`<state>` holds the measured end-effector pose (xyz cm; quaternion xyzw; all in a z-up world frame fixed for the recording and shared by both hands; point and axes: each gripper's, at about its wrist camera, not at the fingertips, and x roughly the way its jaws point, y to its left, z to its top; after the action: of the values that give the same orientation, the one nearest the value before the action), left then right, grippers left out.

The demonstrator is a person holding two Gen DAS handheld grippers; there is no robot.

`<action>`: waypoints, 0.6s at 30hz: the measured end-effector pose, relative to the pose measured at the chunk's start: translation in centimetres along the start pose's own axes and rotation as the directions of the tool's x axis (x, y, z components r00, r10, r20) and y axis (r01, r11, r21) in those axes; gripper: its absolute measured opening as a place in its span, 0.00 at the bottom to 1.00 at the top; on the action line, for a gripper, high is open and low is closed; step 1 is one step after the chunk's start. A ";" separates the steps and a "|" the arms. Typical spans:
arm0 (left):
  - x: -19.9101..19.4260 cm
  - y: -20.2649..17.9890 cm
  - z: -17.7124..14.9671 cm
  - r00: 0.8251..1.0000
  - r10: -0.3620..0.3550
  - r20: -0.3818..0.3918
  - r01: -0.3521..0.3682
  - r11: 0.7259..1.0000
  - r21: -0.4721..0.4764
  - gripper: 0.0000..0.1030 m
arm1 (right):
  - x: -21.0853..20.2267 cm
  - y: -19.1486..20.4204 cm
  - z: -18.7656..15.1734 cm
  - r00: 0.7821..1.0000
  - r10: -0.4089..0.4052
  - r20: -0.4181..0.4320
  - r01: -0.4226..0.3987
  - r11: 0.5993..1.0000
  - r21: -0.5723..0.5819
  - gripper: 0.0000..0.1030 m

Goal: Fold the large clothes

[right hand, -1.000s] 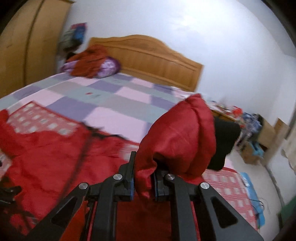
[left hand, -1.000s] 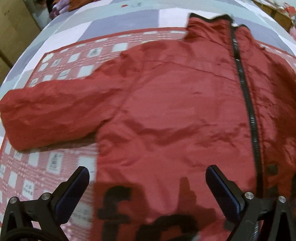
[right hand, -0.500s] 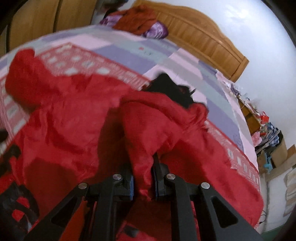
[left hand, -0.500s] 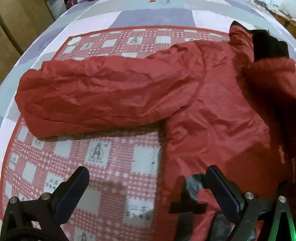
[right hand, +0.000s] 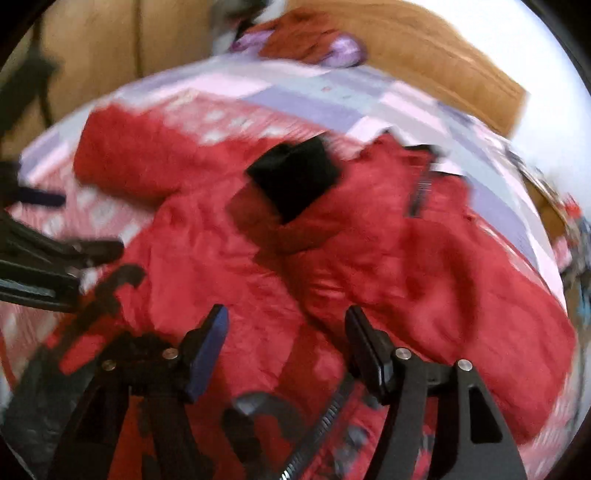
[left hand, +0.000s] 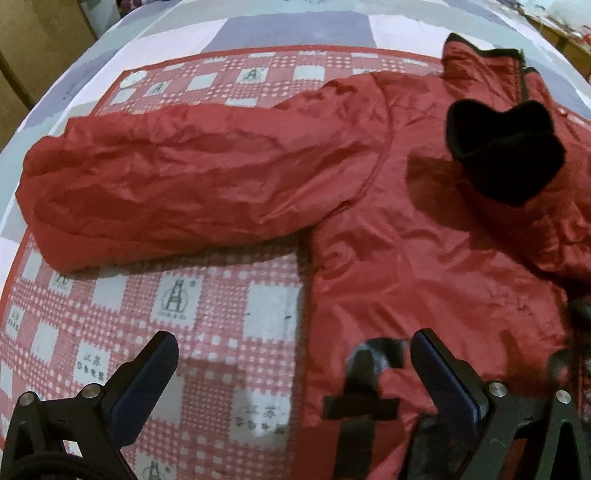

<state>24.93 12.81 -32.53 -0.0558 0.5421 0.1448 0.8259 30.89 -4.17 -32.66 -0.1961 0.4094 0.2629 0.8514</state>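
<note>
Right tool has just let go of the sleeve, jaws now apart, nothing between. Sleeve lies folded across the jacket, black cuff at 1 o'clock. Left tool apart, empty. Jacket flat on bed.

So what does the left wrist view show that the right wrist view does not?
Only the left view shows the left tongs open and the red checked cloth's printed squares sharply. Only the right view shows the wooden headboard, the clothes pile, and the right tongs, just opened, empty. Both show the red jacket and black cuff.
</note>
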 end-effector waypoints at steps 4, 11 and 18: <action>-0.5 -1.6 1.1 1.000 -0.020 0.024 0.020 1.000 0.016 1.00 | -3.1 -5.7 -1.0 0.988 -0.149 0.047 0.135 0.966 0.219 0.66; -1.5 -5.4 3.5 0.996 -0.059 0.069 0.055 0.997 0.056 1.00 | -2.0 -15.4 -2.4 0.946 -0.317 -0.067 0.315 0.854 0.415 0.66; -3.3 -9.3 5.8 0.977 -0.153 0.146 0.146 0.988 0.057 1.00 | 2.3 -11.5 -3.0 0.981 -0.164 -0.102 0.185 0.949 0.255 0.69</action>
<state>31.55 4.80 -27.76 -0.0663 0.4758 0.0737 0.8739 37.28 -14.22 -34.89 -0.1270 0.4554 0.1218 0.8727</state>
